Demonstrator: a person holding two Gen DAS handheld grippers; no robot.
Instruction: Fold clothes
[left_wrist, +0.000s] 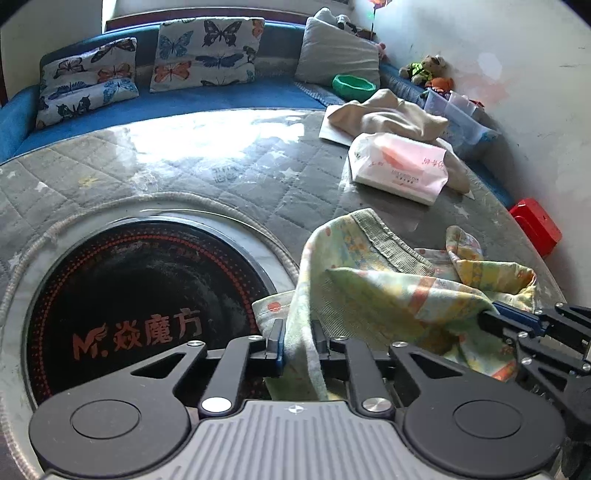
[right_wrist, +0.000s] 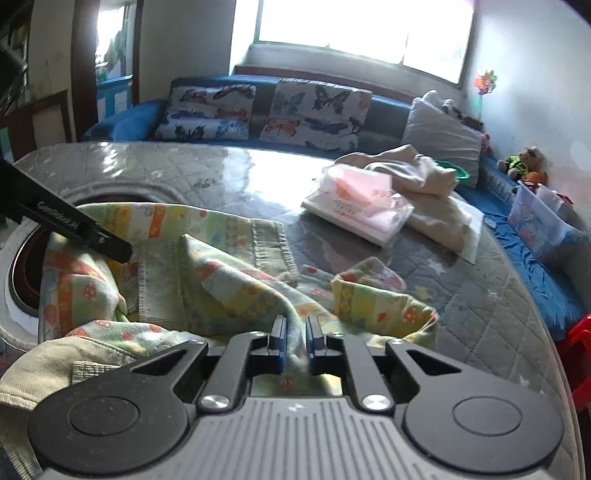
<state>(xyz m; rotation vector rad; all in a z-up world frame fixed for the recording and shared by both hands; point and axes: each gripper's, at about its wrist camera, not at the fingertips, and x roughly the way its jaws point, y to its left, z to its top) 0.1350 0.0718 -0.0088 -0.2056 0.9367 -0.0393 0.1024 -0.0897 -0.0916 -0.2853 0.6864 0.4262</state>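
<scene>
Left claw (left_wrist: 298, 341) pinched on a fold of the one patterned garment (left_wrist: 391, 291); right claw (right_wrist: 295, 341) pinched on another fold. Garment crumpled on the quilted tabletop (left_wrist: 221, 173), partly over one black round hotplate (left_wrist: 140, 295). Beyond: one tissue pack (left_wrist: 399, 168), one beige cloth (left_wrist: 384, 114), two butterfly cushions (left_wrist: 207, 51).

Garment (left_wrist: 388, 291) on table (left_wrist: 221, 173); tissue pack (left_wrist: 399, 166) behind; sofa (left_wrist: 207, 99) beyond.

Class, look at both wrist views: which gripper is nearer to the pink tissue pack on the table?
Right. The right gripper grips the patterned garment on the side toward the tissue pack; the left gripper grips it beside the black cooktop, farther away.
</scene>
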